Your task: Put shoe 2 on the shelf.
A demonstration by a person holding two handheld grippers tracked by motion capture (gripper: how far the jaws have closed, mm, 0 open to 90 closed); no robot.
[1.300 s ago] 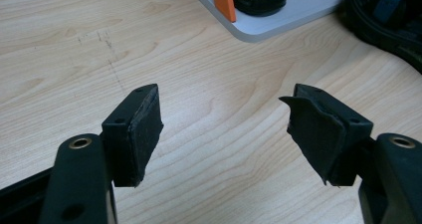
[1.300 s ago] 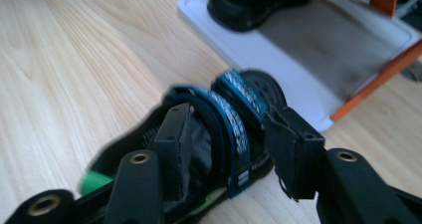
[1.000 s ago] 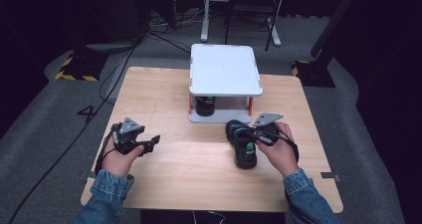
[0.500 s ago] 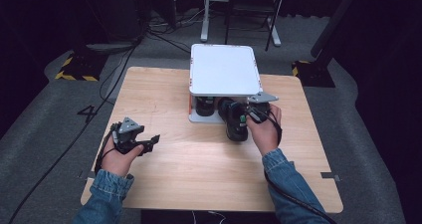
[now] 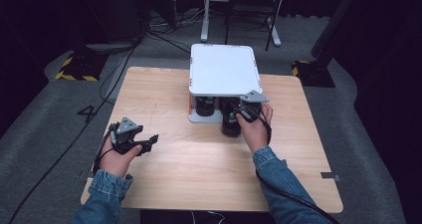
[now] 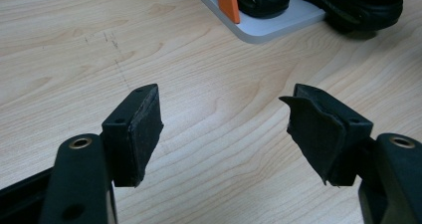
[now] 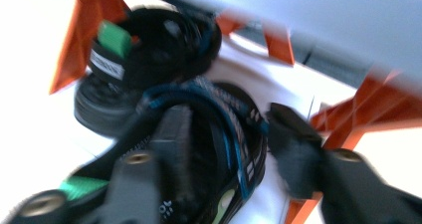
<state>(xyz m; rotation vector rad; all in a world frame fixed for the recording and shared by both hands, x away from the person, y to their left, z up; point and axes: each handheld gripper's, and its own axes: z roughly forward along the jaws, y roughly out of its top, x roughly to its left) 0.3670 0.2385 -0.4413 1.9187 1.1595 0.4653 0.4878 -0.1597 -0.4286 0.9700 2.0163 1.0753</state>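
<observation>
A white two-level rack on orange posts stands at the table's far middle. One black shoe sits on its lower plate, left side. My right gripper is shut on a second black shoe, holding it at the rack's front right edge, partly under the top shelf. The blurred right gripper view shows this blue-lined shoe between the jaws, with the other shoe behind it. My left gripper rests low at the table's left, open and holding nothing.
The wooden table has bare room across its front and left. An orange post marks the rack's near corner. Dark floor with cables and a chair base lies beyond the far edge.
My right gripper has carried the black shoe from the table's middle right forward to the rack's front edge. The left gripper has stayed put.
</observation>
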